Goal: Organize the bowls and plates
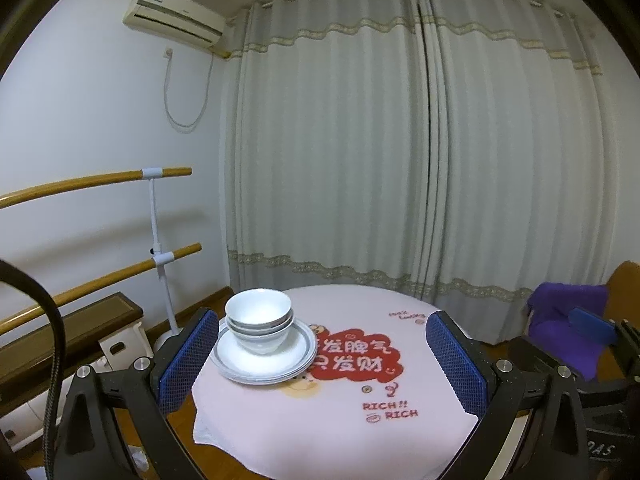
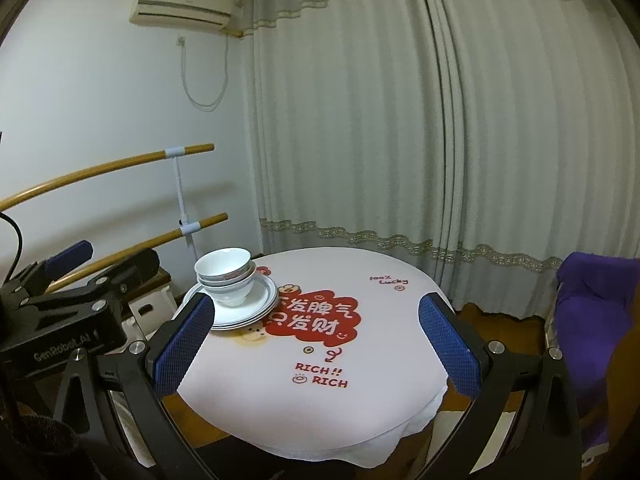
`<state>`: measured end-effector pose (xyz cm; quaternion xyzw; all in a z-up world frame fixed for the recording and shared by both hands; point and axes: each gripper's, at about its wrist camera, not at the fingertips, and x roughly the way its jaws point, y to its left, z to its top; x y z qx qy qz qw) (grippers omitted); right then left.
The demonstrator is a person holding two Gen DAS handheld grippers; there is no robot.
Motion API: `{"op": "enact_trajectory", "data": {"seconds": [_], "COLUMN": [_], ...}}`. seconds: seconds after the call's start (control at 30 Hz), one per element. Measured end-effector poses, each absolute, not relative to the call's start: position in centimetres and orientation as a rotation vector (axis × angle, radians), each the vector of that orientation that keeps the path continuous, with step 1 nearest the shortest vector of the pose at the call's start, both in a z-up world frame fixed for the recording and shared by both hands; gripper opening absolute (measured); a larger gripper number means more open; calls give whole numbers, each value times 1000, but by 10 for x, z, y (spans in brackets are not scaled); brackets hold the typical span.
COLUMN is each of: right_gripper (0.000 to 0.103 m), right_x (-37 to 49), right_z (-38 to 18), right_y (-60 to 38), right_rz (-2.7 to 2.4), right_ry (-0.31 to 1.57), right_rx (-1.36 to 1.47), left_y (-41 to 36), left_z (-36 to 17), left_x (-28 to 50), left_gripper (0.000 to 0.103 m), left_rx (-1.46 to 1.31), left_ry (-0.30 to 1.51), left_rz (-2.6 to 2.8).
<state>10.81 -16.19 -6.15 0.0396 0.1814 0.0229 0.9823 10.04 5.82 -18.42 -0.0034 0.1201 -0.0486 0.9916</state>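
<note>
The left gripper (image 1: 318, 360) is held just short of the table's near edge, its blue-padded fingers (image 1: 188, 356) spread wide with nothing between them. The right gripper (image 2: 316, 344) is in the same condition: fingers wide apart, empty, clear of the crockery.

Beyond them stands a round table (image 1: 340, 432) under a white cloth printed with a red cartoon motif (image 1: 356, 356) and the words "RICH!! RICH". At the table's far-left portion sits a stack of white plates (image 1: 266, 364) with grey rim bands. Nested white bowls (image 1: 259, 320) rest upright on top of the plates, set toward the stack's left side. The rest of the cloth carries nothing.

Further back, two wooden rails (image 1: 100, 179) on a white stand run along the left wall. A purple cloth (image 2: 596, 304) is draped at right. Pale curtains (image 1: 400, 140) cover the rear, and an air conditioner (image 1: 174, 20) is mounted high on the left wall.
</note>
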Motion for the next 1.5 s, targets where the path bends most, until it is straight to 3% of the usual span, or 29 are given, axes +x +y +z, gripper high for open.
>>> {"op": "enact_trajectory", "data": {"seconds": [1.5], "right_gripper": [103], "right_x": [103], "right_z": [-59], "right_y": [-186], "right_rz": [20], "right_ry": [326], "right_rx": [112], "left_y": [41], "left_z": [-207], "left_x": [125], "left_gripper": [102], "left_rx": [22], "left_ry": [200], "left_rz": [-78]}}
